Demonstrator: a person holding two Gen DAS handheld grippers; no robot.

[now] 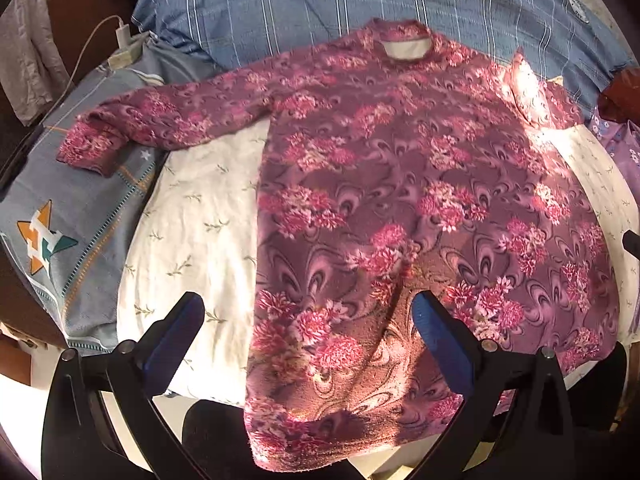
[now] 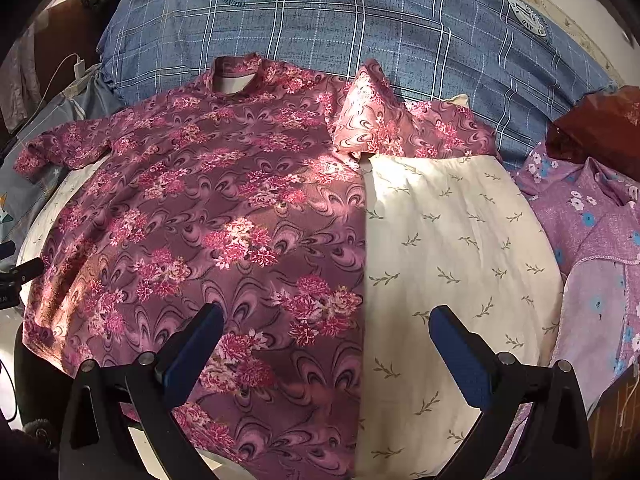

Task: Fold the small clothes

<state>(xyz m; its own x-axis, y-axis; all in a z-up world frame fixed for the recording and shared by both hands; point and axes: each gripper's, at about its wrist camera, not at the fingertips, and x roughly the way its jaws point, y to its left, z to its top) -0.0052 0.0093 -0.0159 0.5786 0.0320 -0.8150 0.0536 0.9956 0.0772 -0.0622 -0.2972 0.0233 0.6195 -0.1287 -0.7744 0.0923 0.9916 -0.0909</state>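
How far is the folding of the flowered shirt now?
Done: the flowered shirt lies spread flat on the white sheet, and its sleeve on the right side looks partly turned in. In hand: nothing; the left gripper and right gripper are open above it. Left: the outstretched sleeve and the body folds.
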